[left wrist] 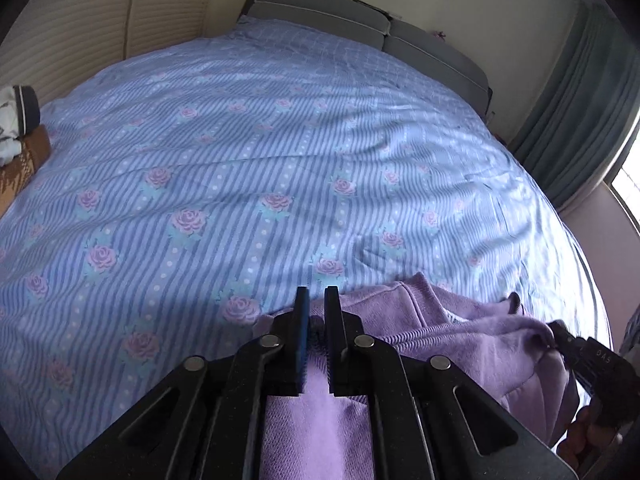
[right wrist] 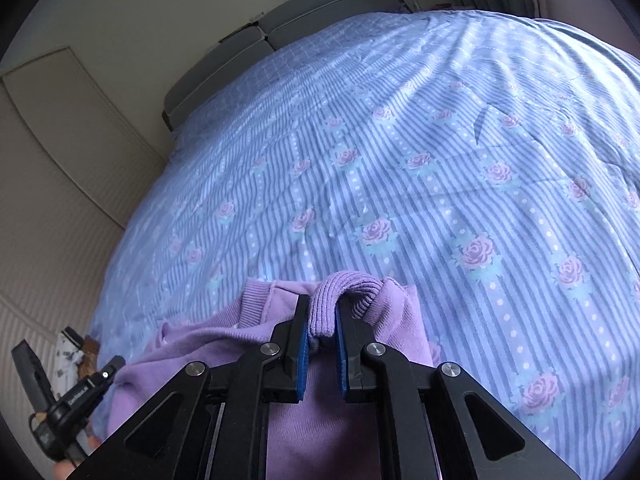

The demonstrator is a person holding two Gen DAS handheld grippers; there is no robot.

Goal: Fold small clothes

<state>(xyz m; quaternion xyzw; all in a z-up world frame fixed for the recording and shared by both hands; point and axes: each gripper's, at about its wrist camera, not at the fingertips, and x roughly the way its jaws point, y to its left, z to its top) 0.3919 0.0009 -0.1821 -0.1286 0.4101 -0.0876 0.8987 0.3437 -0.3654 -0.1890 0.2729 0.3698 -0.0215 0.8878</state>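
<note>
On the near edge of the bed (left wrist: 248,168), which has a blue striped cover with pink roses all over it, there's a small lilac sweatshirt (left wrist: 460,336) bunched up between both tongs. Left tongs (left wrist: 316,300) are nearly closed, blue pads pinching a bit of the purple fabric right at the ribbed edge, and the cloth runs back under the black frame toward the camera. Right tongs (right wrist: 322,312) have a thick fold of the ribbed cuff or hem stuffed between the pads, so the jaws sit a touch wider, but they're still clamped on it as far as I can see. From the left wrist view you can spot the other tool off at the right edge with the garment stretched across to it, sagging a little in the middle. Most of the bed beyond the sweatshirt is just wrinkly cover. Grey headboard (left wrist: 360,16) sits at the far end, a cream slatted wardrobe (left wrist: 80,32) runs along one side, and there's a curtain (left wrist: 580,112) by the window. Some white patterned clothes (left wrist: 16,120) sit piled at the left edge of the bed.
</note>
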